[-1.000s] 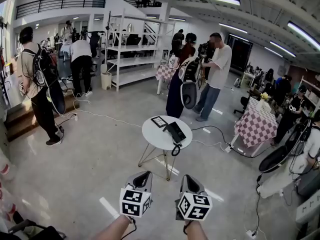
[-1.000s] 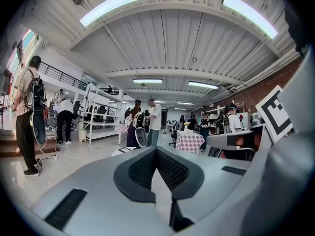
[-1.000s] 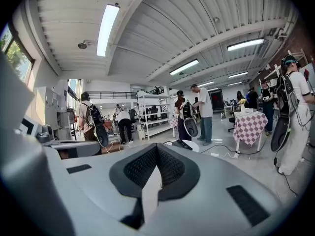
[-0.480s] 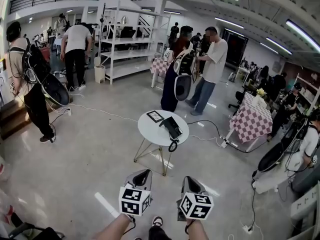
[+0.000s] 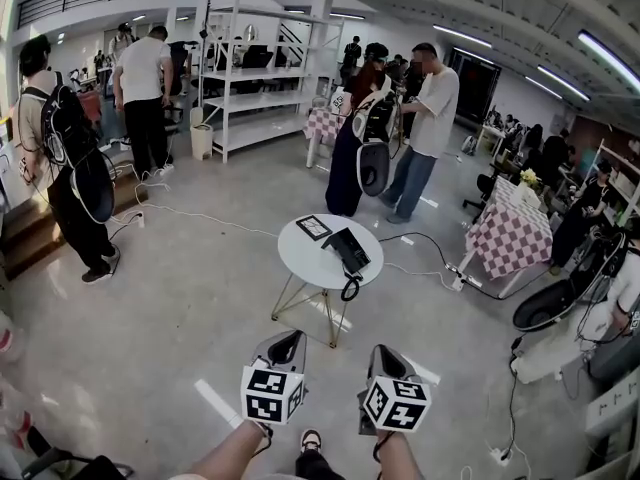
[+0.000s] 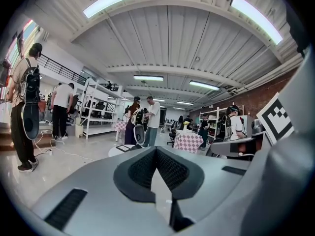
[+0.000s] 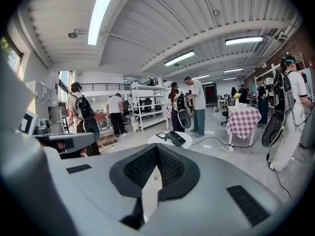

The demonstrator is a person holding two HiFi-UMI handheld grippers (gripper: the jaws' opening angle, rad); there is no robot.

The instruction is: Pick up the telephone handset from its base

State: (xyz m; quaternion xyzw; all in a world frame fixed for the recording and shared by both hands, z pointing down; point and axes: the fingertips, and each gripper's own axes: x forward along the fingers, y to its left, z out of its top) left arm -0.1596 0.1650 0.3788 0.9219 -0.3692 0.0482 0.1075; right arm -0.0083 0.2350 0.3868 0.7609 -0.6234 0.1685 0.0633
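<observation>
Left gripper and right gripper both pinched shut on nothing, well apart from one black telephone, handset down on base, one coiled cord dangling, atop one round white table, one dark flat panel beside, two checkered tables beyond

Round white worktop on thin wire legs, bearing a black telephone and, just beside it, a flat dark-framed card.
</observation>
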